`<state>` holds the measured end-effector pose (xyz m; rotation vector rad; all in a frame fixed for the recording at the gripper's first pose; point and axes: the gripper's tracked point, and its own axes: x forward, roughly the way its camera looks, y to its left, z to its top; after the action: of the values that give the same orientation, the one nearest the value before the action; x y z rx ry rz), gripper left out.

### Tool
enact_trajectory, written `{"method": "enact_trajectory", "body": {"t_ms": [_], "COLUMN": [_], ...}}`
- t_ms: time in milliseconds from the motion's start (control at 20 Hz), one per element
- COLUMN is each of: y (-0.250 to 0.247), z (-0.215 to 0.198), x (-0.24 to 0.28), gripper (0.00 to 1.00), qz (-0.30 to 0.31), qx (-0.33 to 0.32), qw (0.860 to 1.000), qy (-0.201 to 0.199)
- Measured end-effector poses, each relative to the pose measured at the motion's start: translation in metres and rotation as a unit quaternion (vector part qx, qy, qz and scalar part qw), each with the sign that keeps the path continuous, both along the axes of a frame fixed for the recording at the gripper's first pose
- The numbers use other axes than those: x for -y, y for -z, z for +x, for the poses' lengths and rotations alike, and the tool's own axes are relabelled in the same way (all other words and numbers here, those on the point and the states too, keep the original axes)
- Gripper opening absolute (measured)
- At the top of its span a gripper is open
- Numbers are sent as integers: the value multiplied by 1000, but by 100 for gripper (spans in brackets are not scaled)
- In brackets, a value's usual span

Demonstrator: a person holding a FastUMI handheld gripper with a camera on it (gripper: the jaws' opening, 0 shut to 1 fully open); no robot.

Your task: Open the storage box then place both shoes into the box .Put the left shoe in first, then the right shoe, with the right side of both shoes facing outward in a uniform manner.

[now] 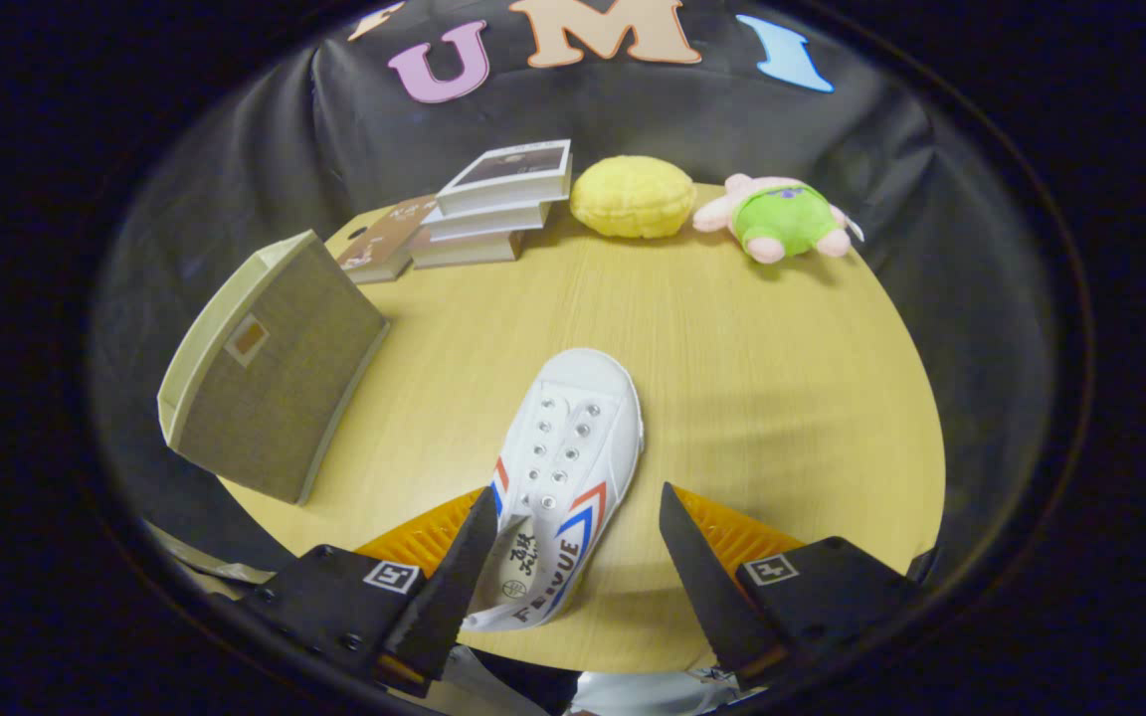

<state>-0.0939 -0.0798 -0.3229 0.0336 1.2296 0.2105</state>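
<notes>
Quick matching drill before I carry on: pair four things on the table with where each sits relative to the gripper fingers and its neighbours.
Things:
1. white shoe
2. storage box
3. stack of books
4. yellow cushion

Places:
A. far side of the table, between the books and the plush toy
B. heel between the open fingers of the gripper, toe pointing away
C. beside the shoe, near the table's edge
D. far side, beyond the box

Pairs: 1-B, 2-C, 3-D, 4-A
</notes>
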Motion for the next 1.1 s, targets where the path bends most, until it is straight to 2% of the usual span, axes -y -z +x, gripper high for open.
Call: {"method": "enact_trajectory", "body": {"t_ms": [200,450,500,650,750,800,1000,1100], "y": [26,38,39,38,37,37,32,31], "z": [-11,-17,-16,-18,-19,-18,-9,-14], "x": [9,-7,-8,-3,-5,-3,4,1], "gripper": [88,70,56,41,32,32,12,8], "qz": [-8,38,34,25,26,17,15,29], "qx": [-36,-70,-72,-79,-88,-90,-83,-91], "qw": [999,997,997,996,995,995,992,988], "qy": [-7,12,16,27,44,46,98,119]}}
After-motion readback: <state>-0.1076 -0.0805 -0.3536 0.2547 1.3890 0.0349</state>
